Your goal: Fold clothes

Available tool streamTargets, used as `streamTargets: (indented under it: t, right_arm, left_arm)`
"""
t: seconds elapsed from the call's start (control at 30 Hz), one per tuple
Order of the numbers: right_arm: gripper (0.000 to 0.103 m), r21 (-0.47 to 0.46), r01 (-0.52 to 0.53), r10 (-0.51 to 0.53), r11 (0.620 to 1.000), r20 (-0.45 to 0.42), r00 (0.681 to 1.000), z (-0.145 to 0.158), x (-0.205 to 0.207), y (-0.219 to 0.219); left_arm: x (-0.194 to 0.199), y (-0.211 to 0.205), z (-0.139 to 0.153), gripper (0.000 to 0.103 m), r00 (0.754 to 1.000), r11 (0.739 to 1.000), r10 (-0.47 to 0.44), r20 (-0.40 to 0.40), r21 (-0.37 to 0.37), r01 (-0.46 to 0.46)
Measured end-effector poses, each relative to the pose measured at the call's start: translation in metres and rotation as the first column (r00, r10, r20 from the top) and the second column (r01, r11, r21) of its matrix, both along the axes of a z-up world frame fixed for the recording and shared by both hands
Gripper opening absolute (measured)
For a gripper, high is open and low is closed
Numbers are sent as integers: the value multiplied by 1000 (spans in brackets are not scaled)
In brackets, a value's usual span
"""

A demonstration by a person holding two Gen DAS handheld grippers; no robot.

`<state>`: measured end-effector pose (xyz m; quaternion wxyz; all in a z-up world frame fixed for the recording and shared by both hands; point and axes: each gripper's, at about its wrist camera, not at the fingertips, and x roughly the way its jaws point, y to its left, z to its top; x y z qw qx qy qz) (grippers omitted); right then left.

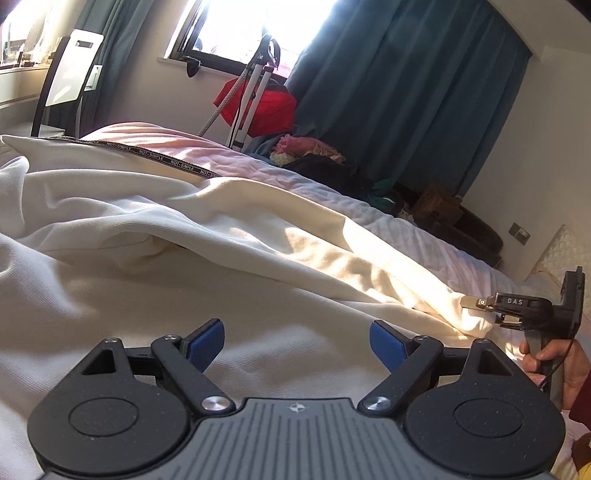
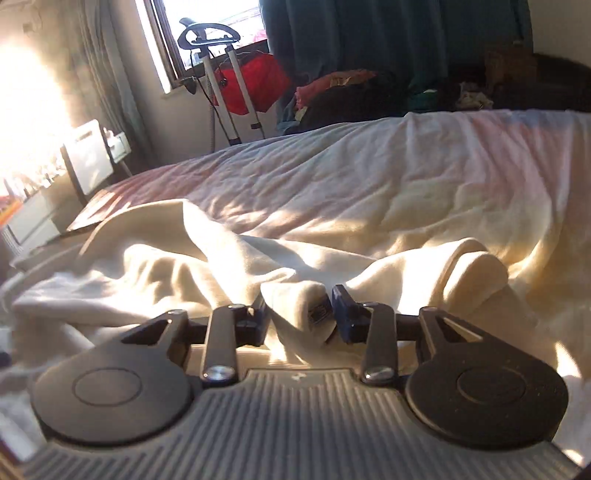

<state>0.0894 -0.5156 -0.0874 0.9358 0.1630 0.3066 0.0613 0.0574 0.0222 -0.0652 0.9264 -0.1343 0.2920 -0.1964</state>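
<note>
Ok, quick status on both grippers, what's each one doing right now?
Left gripper: open, empty, above the cream garment.
Right gripper: closed on a fold of the cream garment.

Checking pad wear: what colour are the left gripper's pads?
Blue pads, clearest in the left wrist view.

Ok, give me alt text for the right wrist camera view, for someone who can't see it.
The right gripper has a bunched fold of a cream garment between its blue pads, the rest lying rumpled across a sunlit bed. Behind are a window, dark teal curtains and a pile of clothes.
</note>
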Motion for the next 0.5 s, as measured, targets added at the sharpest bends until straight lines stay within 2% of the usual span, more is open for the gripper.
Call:
streamTargets:
  t: [0.03,0.13,0.3,0.37,0.43,0.5]
  right_arm:
    - [51,46,-18,18,999,-9,1000,0,-2,0]
    - [51,126,-115,124,985,-61,990,-6,-9,11]
    - [50,-2,-195,195,981,-49,980,0,-33,38]
    - [50,16,-128,128,992,-12,992,11,-37,29]
    - [50,-1,-26,26,1000,34,999,23,-33,17]
    - [52,-20,36,-35,999,43,998,29,-25,9]
  left_arm:
    - [-1,0,1,88,1000,1000,-1,4,2,1]
    - [3,-2,-1,88,1000,1000,-1,-3,-1,1]
    - [8,-3,-6,88,1000,1000,0,-19,-2,0]
    - [7,-3,-6,88,1000,1000,-6,-19,-5,6]
    - [6,-3,-5,88,1000,1000,-12,-13,-8,12]
    - [5,-4,-4,88,1000,1000,-17,-4,-9,17]
